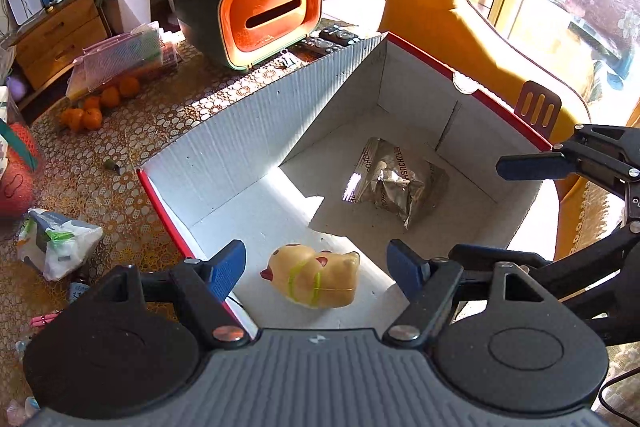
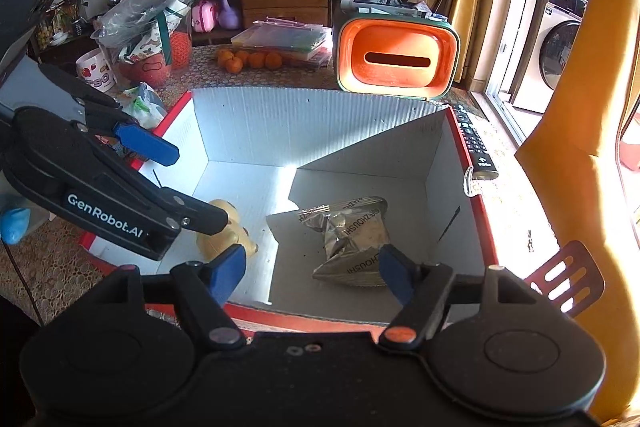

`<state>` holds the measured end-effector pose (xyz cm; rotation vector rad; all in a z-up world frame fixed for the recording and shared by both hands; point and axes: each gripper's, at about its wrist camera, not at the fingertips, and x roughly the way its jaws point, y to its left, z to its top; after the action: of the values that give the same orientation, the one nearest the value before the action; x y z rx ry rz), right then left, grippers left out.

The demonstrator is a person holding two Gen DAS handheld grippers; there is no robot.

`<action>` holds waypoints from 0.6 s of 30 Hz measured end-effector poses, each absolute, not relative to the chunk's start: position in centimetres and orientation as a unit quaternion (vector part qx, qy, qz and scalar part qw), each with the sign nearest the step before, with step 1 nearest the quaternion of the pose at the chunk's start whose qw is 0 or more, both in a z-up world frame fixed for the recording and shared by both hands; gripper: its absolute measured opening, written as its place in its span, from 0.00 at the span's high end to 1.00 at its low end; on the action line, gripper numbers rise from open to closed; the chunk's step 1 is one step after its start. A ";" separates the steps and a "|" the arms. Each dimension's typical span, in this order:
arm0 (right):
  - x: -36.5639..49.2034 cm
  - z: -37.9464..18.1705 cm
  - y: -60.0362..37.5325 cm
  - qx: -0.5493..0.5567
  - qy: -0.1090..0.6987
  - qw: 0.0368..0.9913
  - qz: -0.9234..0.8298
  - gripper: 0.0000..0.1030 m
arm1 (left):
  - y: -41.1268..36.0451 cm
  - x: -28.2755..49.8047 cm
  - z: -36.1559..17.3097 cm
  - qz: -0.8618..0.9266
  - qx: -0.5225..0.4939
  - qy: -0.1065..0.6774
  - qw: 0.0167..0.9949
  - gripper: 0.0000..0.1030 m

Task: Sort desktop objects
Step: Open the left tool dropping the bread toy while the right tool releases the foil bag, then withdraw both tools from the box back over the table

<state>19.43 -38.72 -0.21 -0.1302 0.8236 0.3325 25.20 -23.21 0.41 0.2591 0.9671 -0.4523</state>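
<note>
Yellow toy [image 1: 314,281] lies in box [image 1: 256,131], seemingly below spread left hand-held gripper [image 1: 316,269].

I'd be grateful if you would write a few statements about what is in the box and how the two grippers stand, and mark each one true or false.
1. The yellow toy lies on the floor of the box. True.
2. The left gripper is shut on the toy. False: its jaws are open, with the toy lying between and beyond them, untouched.
3. A silver snack bag lies in the box, apart from the toy. True.
4. The oranges are inside the box. False: they lie on the table outside it.
5. The right gripper is open and empty. True.
6. The remote control lies in the box. False: it rests on the table along the box's outer wall.
</note>
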 end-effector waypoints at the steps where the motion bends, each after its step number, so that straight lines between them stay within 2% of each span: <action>1: 19.1 0.1 -38.5 -0.060 0.395 0.902 0.161 0.28 | -22.9 24.8 0.7 -0.214 0.122 0.453 0.856 0.25; 16: 15.4 2.1 -35.5 -0.013 0.357 0.919 0.164 0.21 | -16.3 19.1 2.9 -0.205 0.091 0.400 0.888 0.25; 17: 15.2 2.2 -35.1 -0.012 0.354 0.920 0.165 0.19 | -15.7 18.7 3.0 -0.202 0.088 0.397 0.891 0.25; 18: 15.0 2.3 -34.7 -0.010 0.351 0.921 0.166 0.19 | -15.2 18.4 3.2 -0.201 0.084 0.394 0.893 0.20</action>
<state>15.00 -34.73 2.28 -0.0209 0.7210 0.3410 18.37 -15.15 3.16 0.1747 0.8183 -0.4176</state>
